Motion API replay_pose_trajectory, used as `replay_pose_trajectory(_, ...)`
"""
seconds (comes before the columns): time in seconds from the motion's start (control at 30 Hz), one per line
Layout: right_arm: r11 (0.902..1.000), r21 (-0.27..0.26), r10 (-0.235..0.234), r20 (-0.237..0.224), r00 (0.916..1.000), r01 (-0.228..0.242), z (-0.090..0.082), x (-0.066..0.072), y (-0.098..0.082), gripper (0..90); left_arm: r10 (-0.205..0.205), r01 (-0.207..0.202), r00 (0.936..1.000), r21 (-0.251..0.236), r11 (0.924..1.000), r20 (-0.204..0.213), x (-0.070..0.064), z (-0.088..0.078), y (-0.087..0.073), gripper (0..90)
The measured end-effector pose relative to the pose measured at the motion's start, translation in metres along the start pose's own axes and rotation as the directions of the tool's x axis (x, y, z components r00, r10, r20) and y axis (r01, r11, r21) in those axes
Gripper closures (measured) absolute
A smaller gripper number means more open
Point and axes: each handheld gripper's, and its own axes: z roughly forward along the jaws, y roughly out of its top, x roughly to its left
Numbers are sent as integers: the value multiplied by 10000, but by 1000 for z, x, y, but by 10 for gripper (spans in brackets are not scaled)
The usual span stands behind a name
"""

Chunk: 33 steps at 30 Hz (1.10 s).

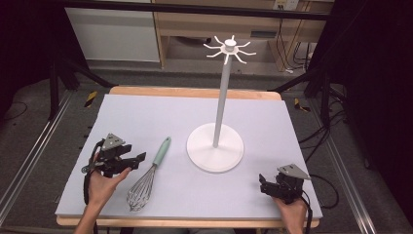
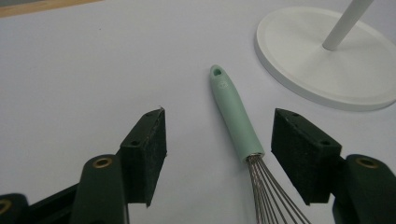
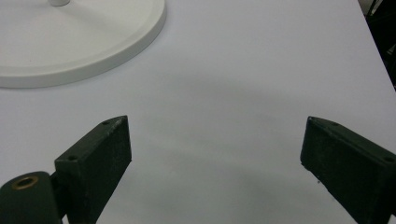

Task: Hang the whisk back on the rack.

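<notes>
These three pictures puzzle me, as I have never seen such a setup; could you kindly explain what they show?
A person sits at a table with a hand-held two-jaw gripper in each hand. The high view looks down from above: left gripper, right gripper. The other two pictures come from cameras riding on each gripper, looking along its black jaws. On the table lie a whisk with a green handle and a white stand with hooks on top. Both grippers are open and hold nothing; the left one has the whisk's handle between its jaws, untouched.
</notes>
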Motion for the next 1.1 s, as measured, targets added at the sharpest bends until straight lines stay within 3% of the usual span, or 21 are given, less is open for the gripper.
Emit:
replay_pose_trajectory(0.47, 10000, 79, 26, -34, 10000, -25, 0, -2, -1, 92, 351, -355, 9993, 617, 9975, 87, -9, 14, 16, 343)
replay_pose_trajectory(0.8, 9999, 151, 69, -83, 9999, -68, 0, -3, -2, 92, 871, -877, 9961, 1384, 9865, 104, -19, 26, 23, 337)
replay_pose_trajectory(0.93, 9999, 148, 31, -74, 10000, -30, 0, -2, -2, 92, 904, -912, 9958, 1554, 9836, 118, -22, 32, 25, 335)
replay_pose_trajectory(1.1, 9999, 158, -25, -75, 10000, 26, 1, -2, -1, 92, 1108, -1103, 9938, 1968, 9742, 85, -28, 41, 25, 335)
